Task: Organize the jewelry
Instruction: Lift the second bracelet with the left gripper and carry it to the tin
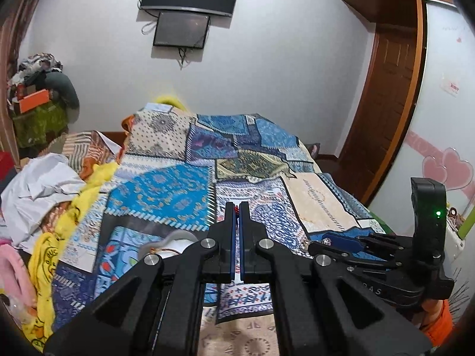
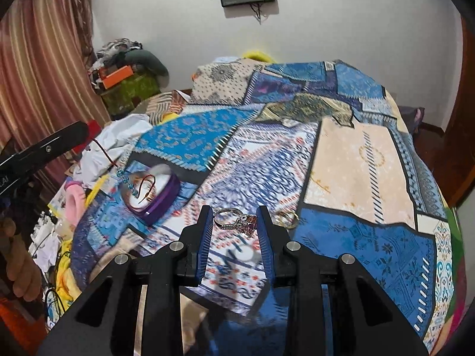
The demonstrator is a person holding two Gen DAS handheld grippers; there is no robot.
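Observation:
My left gripper (image 1: pixel 237 207) is shut on a red cord bracelet (image 1: pixel 236 209); in the right wrist view the bracelet (image 2: pixel 118 166) hangs from it with blue beads over a round purple jewelry box (image 2: pixel 154 191) with a white lining. The box's edge shows in the left wrist view (image 1: pixel 175 237). My right gripper (image 2: pixel 236 215) is open, its fingers on either side of a silver ring with a pink stone (image 2: pixel 237 221) lying on the bedspread. A gold ring (image 2: pixel 286 218) lies just right of the right finger.
A patchwork blue bedspread (image 2: pixel 341 178) covers the bed. White and yellow cloths (image 1: pixel 44 184) are piled at its left. A cluttered stand (image 2: pixel 127 86) is by the curtain. A wooden door (image 1: pixel 389 89) is at the right, and screens (image 1: pixel 184 9) hang on the wall.

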